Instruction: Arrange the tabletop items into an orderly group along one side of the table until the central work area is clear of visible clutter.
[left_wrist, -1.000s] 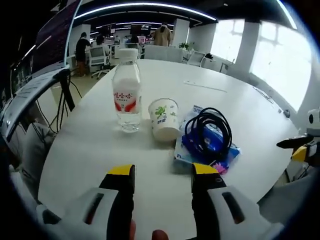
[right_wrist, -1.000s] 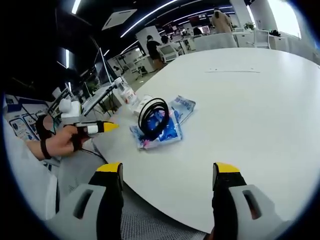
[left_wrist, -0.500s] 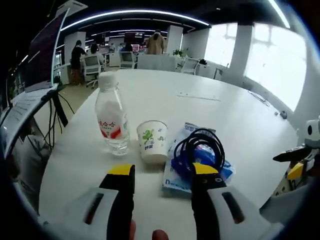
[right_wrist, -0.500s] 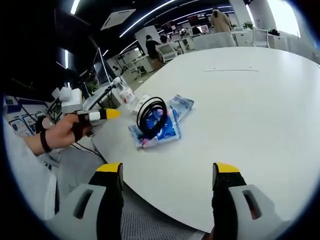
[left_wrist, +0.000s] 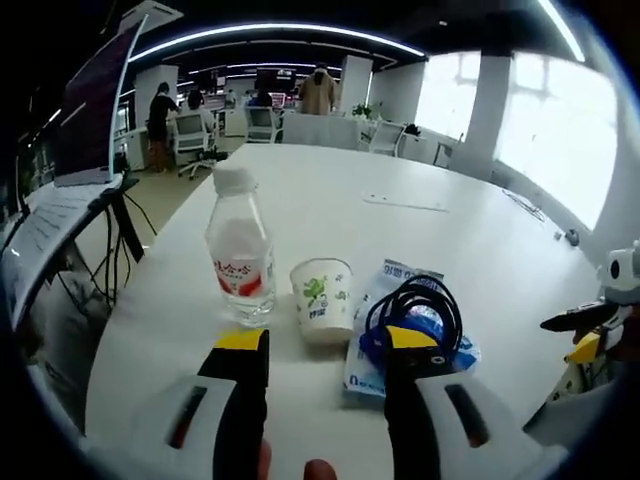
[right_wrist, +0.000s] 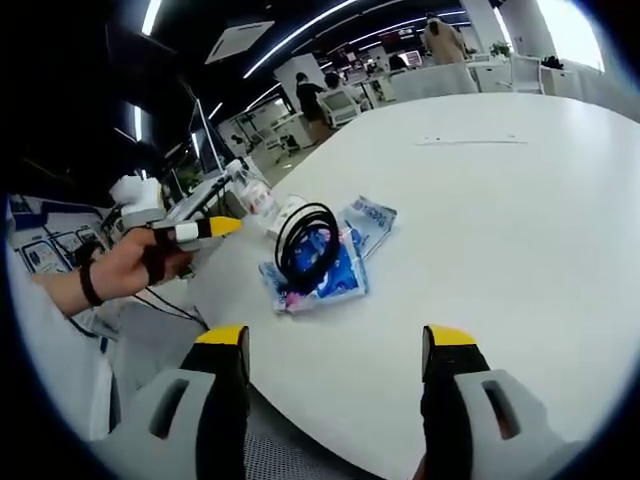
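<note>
On the white table (left_wrist: 330, 215) a clear water bottle (left_wrist: 240, 262) with a red label stands upright beside a paper cup (left_wrist: 323, 298) with a green print. To the cup's right a coiled black cable (left_wrist: 415, 305) lies on blue-and-white packets (left_wrist: 400, 340). My left gripper (left_wrist: 325, 342) hovers open just short of the cup, with nothing between its jaws. In the right gripper view the cable (right_wrist: 305, 245) and the packets (right_wrist: 325, 270) lie near the table's edge, with the bottle (right_wrist: 252, 195) behind. My right gripper (right_wrist: 335, 340) is open over the table's rim, and the left gripper (right_wrist: 190, 232) shows in a hand.
The wide table (right_wrist: 500, 220) stretches far behind the items. A sheet of paper (left_wrist: 405, 202) lies flat further back. A laptop on a stand (left_wrist: 75, 150) sits off the table's left edge. Office chairs, desks and people (left_wrist: 318, 90) fill the background.
The left gripper view has shifted, so the bottle, cup and packets sit slightly further right and higher than half a second ago. The items themselves stay put. Both grippers remain open.
</note>
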